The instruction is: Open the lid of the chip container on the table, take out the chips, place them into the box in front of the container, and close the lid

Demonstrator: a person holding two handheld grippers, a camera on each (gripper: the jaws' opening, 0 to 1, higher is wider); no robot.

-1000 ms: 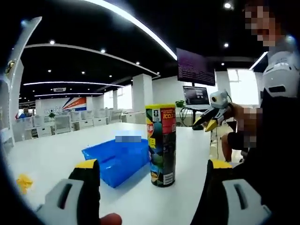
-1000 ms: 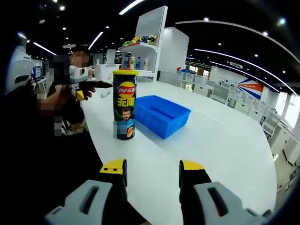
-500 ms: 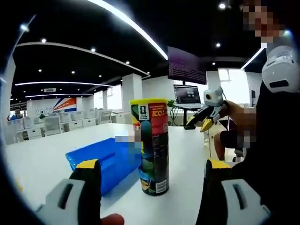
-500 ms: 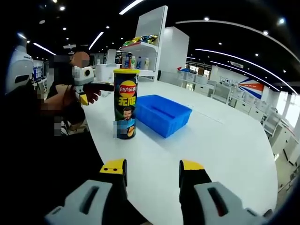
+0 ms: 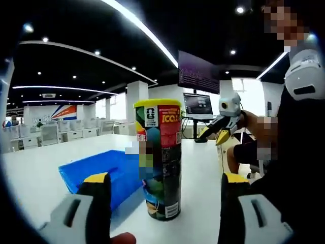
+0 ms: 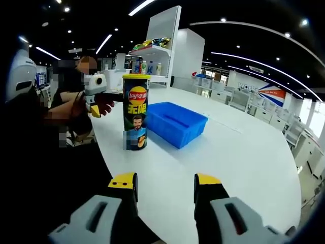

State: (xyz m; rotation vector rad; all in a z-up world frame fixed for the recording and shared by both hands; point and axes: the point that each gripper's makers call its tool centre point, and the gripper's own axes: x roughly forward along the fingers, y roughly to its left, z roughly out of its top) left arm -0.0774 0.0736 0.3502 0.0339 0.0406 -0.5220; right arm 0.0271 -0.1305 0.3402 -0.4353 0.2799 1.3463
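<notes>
Chip container [image 5: 157, 158] stands upright at centre of the left gripper view, on the white table [image 5: 200, 173]: tall tube, yellow lid [image 5: 157, 102] still seated, dark green and red wrap, barcode near the base. In the right gripper view the tube [image 6: 135, 112] sits left of centre, logo facing me. Blue box [image 6: 176, 123] lies just beside it, open side up; its inside is not clearly visible. My left gripper [image 5: 165, 184] has jaws spread wide, nothing between them. My right gripper [image 6: 165, 184] is likewise spread, holding nothing, over bare table at the lower frame.
</notes>
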